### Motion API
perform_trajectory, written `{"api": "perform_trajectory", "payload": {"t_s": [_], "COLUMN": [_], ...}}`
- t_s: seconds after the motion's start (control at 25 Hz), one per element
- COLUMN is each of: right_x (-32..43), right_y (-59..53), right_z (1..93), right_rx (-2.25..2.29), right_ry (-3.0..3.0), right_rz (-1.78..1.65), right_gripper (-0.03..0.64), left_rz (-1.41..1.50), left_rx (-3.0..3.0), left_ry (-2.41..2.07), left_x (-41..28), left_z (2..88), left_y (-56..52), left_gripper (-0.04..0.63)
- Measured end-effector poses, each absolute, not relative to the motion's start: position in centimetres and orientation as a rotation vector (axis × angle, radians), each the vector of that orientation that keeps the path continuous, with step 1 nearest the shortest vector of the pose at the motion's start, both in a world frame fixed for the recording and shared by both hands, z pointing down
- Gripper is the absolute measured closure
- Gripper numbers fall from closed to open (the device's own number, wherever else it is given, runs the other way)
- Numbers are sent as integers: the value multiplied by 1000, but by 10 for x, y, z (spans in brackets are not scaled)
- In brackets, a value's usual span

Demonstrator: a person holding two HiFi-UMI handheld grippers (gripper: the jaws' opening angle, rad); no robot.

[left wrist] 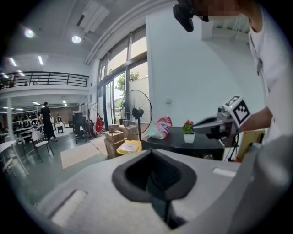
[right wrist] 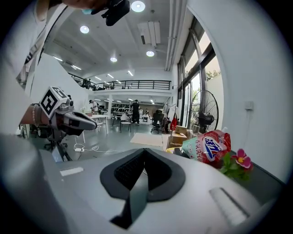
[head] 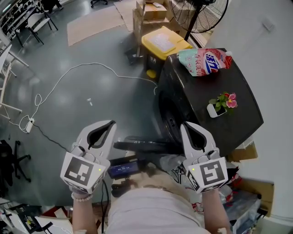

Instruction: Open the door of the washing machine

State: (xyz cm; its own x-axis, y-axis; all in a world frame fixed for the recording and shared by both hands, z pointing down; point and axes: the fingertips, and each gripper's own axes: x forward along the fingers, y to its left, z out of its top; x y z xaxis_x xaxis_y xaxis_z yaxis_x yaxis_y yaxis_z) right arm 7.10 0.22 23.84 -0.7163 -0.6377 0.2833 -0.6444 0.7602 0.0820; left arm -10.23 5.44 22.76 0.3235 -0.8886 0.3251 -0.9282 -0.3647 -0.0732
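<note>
Pale shirt fabric of the person fills the bottom edge of the head view, closest of all, with a dark device with a small lit screen just above it. At far left, a smooth grey floor spreads out, matt and bare-looking, crossed by a thin white cable that loops down to a white power strip. Metal-framed chairs stand in the upper left corner, and a flat sheet of brown cardboard lies beyond the cable. The left gripper, light grey moulded plastic with a marker cube at its base, hangs over the floor; its dark ribbed pads meet, with nothing between them. Further right, stacked cardboard boxes and a yellow-lidded bin sit beside a round wire-caged fan. The right gripper, the same grey shell, has its jaws pressed together and empty too; it is held near the front of the washing machine and does not reach the door. The machine is a glossy black box against a plain white wall. Its round door faces left towards the open floor and looks flush with the front. On the flat top lie a soft pink and green detergent pouch and a small white pot of pink flowers.
</note>
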Motion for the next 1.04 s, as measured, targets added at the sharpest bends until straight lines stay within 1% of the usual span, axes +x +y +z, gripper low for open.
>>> {"api": "perform_trajectory", "payload": {"t_s": [1.04], "right_x": [60], "right_y": [1], "right_z": [246], "right_rx": [933], "right_ry": [-2663], "right_rz": [7], "right_gripper": [612], "left_rz": [420], "left_rx": [2420], "left_ry": [-1761], "left_x": [-110], "left_z": [223], "left_y": [56], "left_gripper": [600]}}
